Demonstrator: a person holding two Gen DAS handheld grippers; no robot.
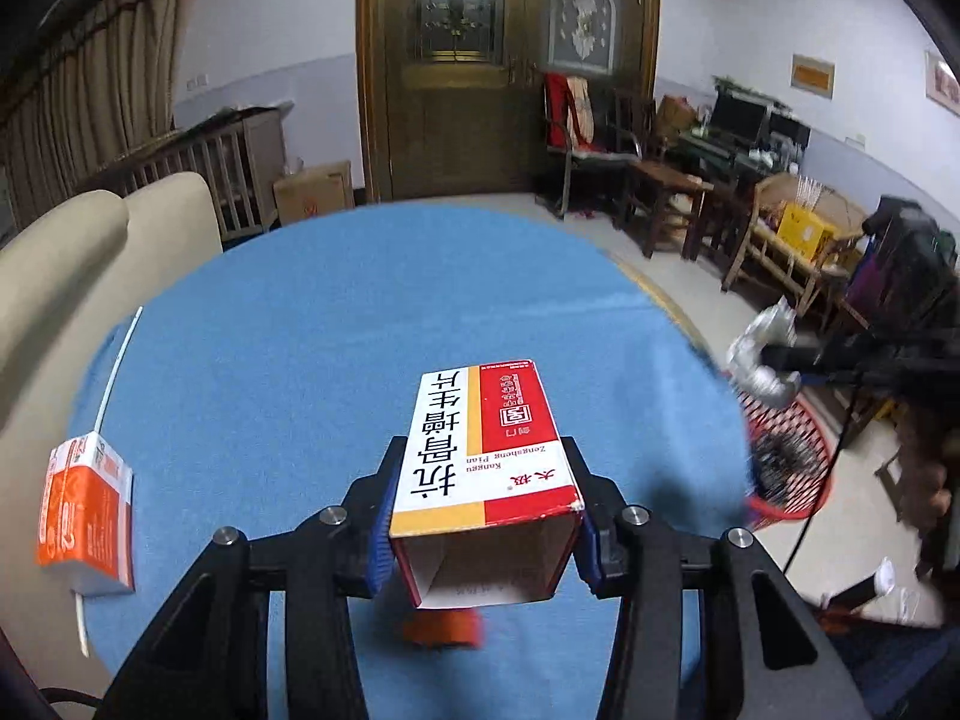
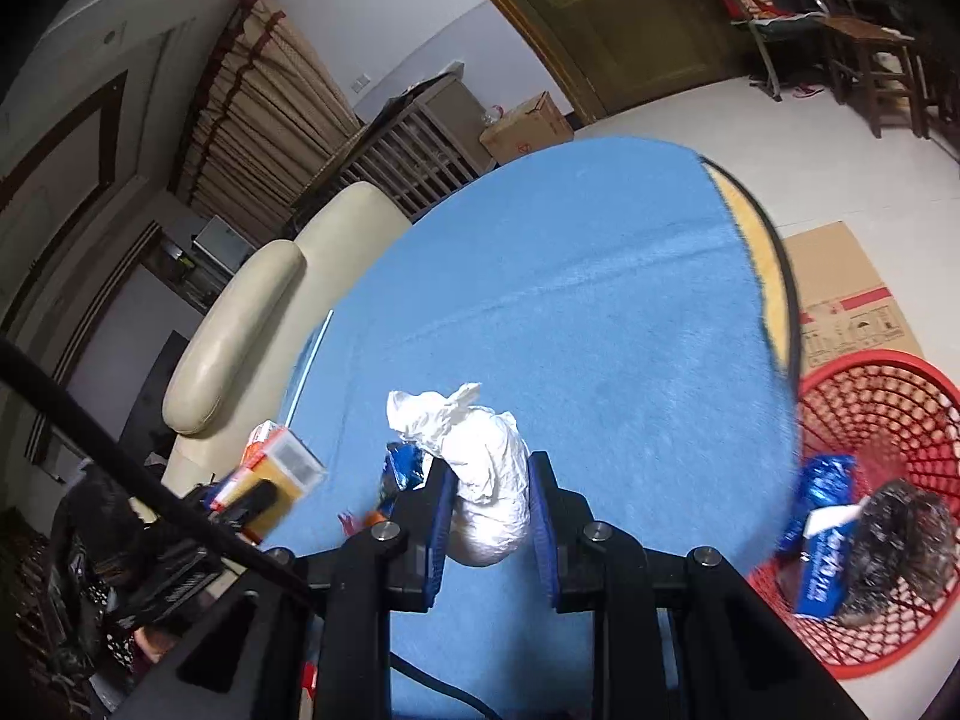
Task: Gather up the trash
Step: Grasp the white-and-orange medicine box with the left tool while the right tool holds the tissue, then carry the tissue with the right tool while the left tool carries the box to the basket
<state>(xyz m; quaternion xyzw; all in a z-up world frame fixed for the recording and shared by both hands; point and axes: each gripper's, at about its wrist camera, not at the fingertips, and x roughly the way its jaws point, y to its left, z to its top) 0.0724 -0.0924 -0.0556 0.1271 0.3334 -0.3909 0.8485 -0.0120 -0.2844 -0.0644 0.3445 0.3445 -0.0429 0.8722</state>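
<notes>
Two claws pinch trash (above table): left [image 1: 486, 531] carton [image 1: 483, 444], right [image 2: 489, 516] tissue wad [image 2: 486, 480].

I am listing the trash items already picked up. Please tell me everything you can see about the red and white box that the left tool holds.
The medicine box is long, of thin cardboard: white with large black Chinese characters, a red panel, yellow bands and the print "Kanggu Zengsheng Pian". Its near end is open and looks empty inside. The left tool clamps it near that open end, blue pads pressing both long sides. It is lifted above the blue tablecloth, pointing away from the camera. Nothing else touches it.
</notes>
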